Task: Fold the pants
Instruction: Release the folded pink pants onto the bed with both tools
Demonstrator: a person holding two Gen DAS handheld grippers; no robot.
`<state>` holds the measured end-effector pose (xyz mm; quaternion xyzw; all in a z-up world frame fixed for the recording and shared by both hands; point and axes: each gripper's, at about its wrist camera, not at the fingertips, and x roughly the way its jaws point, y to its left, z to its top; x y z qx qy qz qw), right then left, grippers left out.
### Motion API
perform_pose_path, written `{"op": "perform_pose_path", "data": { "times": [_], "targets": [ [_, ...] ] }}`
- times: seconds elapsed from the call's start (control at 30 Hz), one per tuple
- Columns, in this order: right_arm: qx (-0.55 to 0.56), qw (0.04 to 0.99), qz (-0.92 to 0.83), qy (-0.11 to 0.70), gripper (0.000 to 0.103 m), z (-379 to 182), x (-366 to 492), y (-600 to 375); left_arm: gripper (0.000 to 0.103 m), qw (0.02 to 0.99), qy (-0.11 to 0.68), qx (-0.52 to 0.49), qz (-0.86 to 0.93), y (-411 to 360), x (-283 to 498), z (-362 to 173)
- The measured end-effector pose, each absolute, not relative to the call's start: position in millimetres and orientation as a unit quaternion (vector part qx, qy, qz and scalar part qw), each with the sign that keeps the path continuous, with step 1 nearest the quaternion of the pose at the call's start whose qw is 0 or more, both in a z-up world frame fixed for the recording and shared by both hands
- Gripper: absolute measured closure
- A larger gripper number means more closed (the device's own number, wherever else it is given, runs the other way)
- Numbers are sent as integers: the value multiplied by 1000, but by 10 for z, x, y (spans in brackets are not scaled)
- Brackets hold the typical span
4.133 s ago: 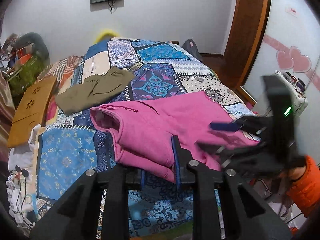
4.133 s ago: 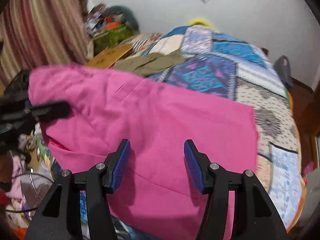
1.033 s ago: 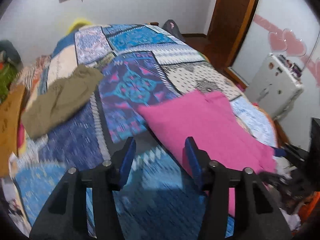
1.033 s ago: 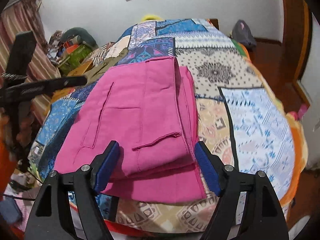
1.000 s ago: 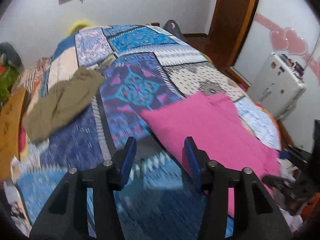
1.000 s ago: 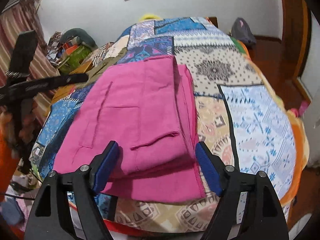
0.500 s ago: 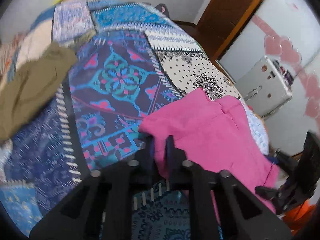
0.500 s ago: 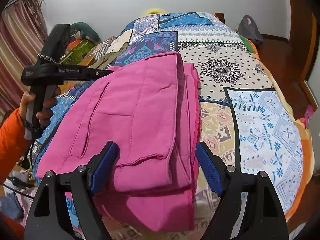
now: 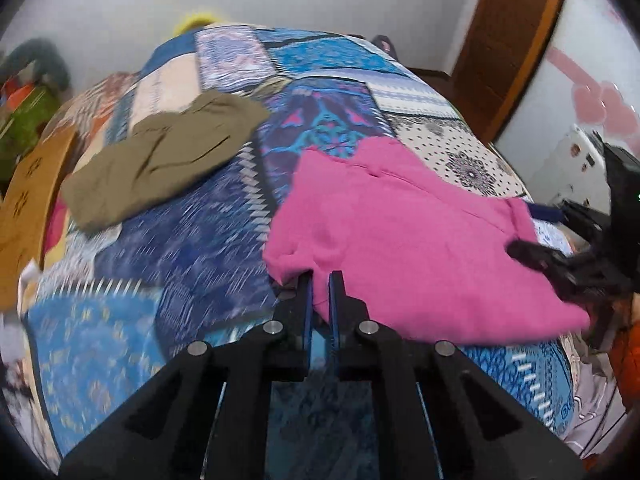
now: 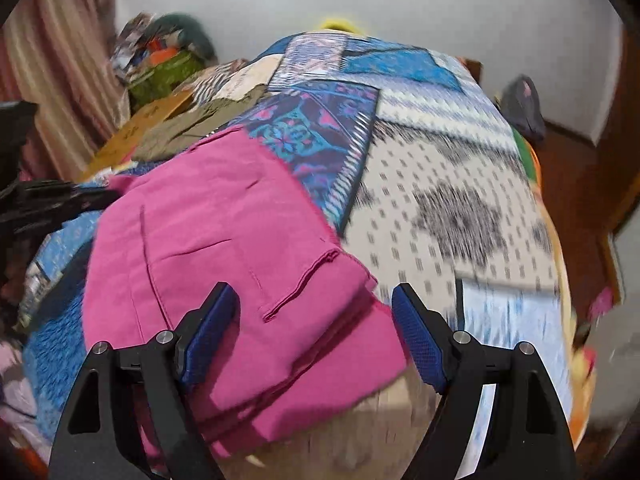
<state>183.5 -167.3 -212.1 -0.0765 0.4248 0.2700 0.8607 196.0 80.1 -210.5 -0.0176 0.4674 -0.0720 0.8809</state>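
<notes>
Only the left wrist view shows the left gripper [image 9: 319, 280] pinching the pink pants [image 9: 400, 236] corner beside one olive garment [image 9: 160, 164]; the right gripper [image 10: 312, 320] fingers are spread over the pants' folded end.

Pink pants [image 9: 400, 232] lie centre frame on a patchwork quilt [image 9: 320, 56] — blue, purple and white panels, dotted and floral. Olive trousers [image 9: 160, 160] sit upper left — plain, beside an ochre board [image 9: 28, 200].

No text, label, brand or number is readable anywhere in either view.
</notes>
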Motion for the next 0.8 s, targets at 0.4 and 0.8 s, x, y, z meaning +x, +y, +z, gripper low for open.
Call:
{"op": "perform_pose_path", "data": {
  "times": [0.4, 0.8],
  "targets": [
    [-61, 862, 292, 410, 36, -1858, 1906, -1457, 93, 884, 464, -33, -41, 882, 1397, -1941],
    [-53, 851, 357, 382, 52, -1634, 1367, -1193, 92, 901, 429, -17, -57, 697, 1459, -1647]
  ]
}}
